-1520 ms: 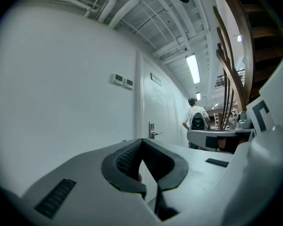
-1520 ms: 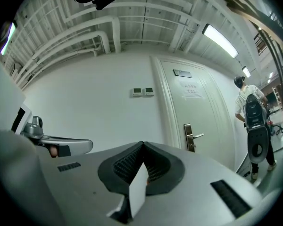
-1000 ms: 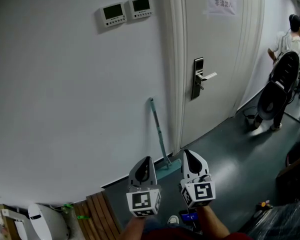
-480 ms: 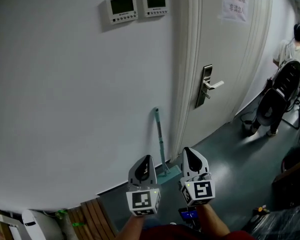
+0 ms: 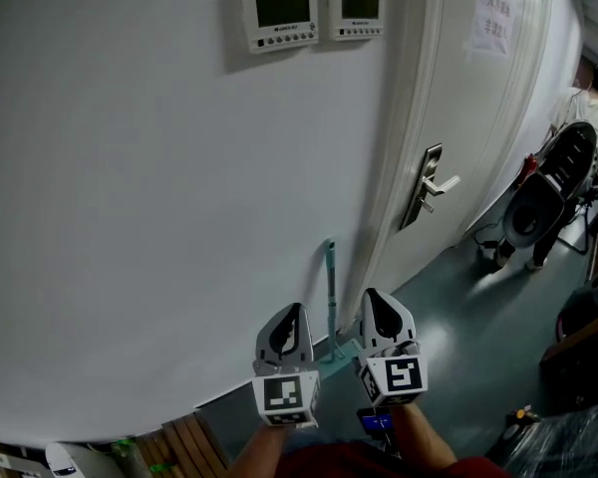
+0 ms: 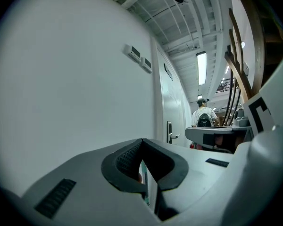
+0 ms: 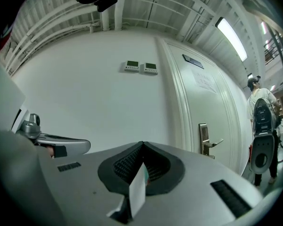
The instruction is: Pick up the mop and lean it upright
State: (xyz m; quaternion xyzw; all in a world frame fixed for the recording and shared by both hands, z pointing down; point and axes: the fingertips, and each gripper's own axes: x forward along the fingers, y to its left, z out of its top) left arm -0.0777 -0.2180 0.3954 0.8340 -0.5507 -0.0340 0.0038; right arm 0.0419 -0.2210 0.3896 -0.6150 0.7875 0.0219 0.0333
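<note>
Just ahead between both tools, the teal mop (image 5: 330,285) leans upright on the wall (image 5: 130,217) by the door frame (image 5: 404,147). Left gripper (image 5: 290,314) and right gripper (image 5: 378,304): jaws pressed together, empty. Last second: only the viewpoint shifts, mop stays put, so the task looks done.

A mop (image 5: 330,279) leans against the wall (image 5: 130,217), just left of a door (image 5: 478,127). Two wall panels (image 5: 279,14) sit side by side high above it. The left gripper (image 5: 290,319) and right gripper (image 5: 379,312) hang side by side before the mop. A person (image 5: 590,118) stands far right.
</note>
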